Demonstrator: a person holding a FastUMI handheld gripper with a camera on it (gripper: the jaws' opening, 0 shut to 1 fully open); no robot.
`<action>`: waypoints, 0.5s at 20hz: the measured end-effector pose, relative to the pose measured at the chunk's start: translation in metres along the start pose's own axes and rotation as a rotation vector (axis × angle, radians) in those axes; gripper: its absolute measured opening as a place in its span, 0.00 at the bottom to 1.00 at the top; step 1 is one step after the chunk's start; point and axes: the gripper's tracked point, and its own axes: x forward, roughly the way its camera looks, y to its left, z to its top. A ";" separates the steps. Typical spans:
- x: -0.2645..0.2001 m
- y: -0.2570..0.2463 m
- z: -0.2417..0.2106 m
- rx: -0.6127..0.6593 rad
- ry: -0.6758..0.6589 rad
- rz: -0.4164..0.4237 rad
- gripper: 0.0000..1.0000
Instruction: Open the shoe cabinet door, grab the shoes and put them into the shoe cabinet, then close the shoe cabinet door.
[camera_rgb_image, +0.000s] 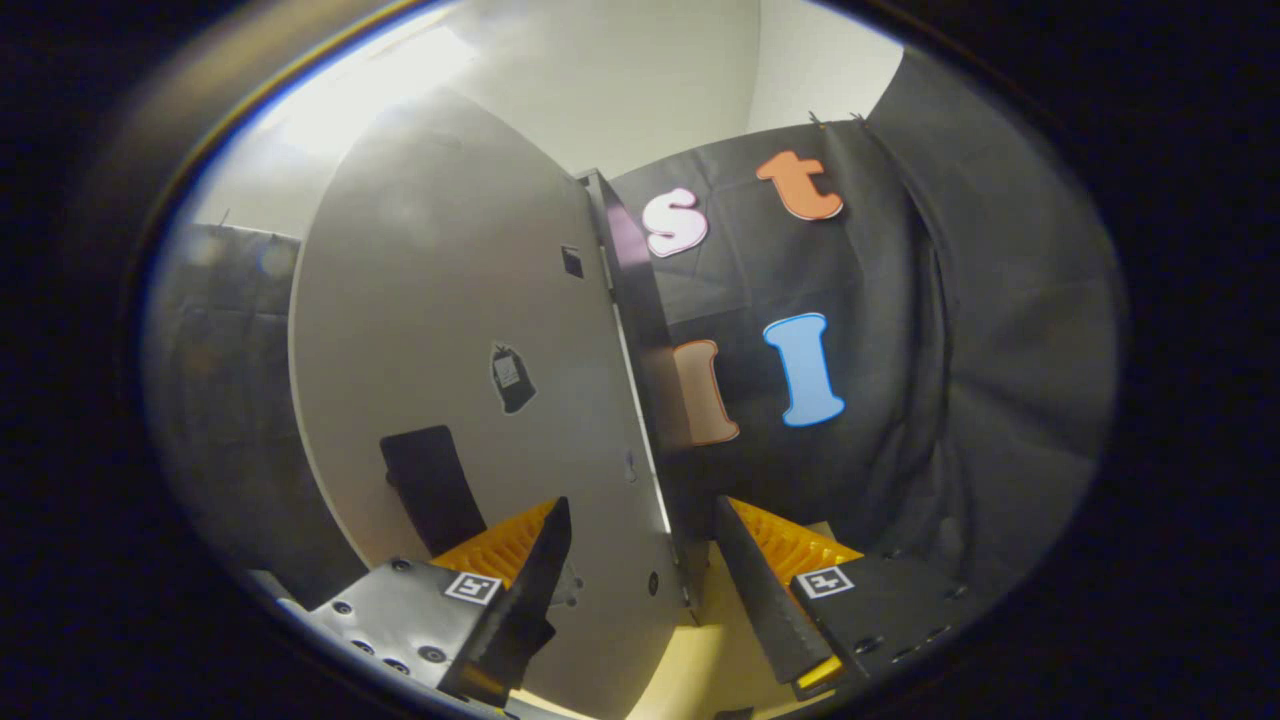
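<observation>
Tongs (640, 520) open, fingers set wide apart, nothing pressed between the pads. Shoe cabinet door (450, 350) stands swung out, seen nearly edge-on; its free edge (645, 440) runs upright through the gap between the two fingers, closer to the right one. Whether either finger touches the door: cannot tell.

Door face is pale grey, broad and flat, and spreads away behind the left finger (535, 570). On that face:
- a small dark tag-shaped sticker (511, 379) about mid-height
- a tiny dark square (572, 262) higher up, near the door's edge
- a dark rectangular patch (432, 488) low down, just beyond the left finger's tip

A dark narrow strip (630, 290) rises beside the door's edge, its top near the door's upper corner; could be the door's thickness or the cabinet's side, unclear which.

Right finger (765, 590) sits on the far side of the door's edge, with black cloth wall (950, 380) hanging behind it. Pale yellowish surface (705, 655) shows low between the fingers, at the foot of the door. Light wall and ceiling (640, 80) above the cloth, bright glare above the door's top curve
</observation>
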 end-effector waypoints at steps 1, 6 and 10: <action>0.001 0.004 -0.002 0.001 0.002 0.008 0.93; 0.006 0.024 -0.003 -0.021 -0.005 0.040 0.93; 0.011 0.040 -0.007 -0.038 -0.006 0.072 0.93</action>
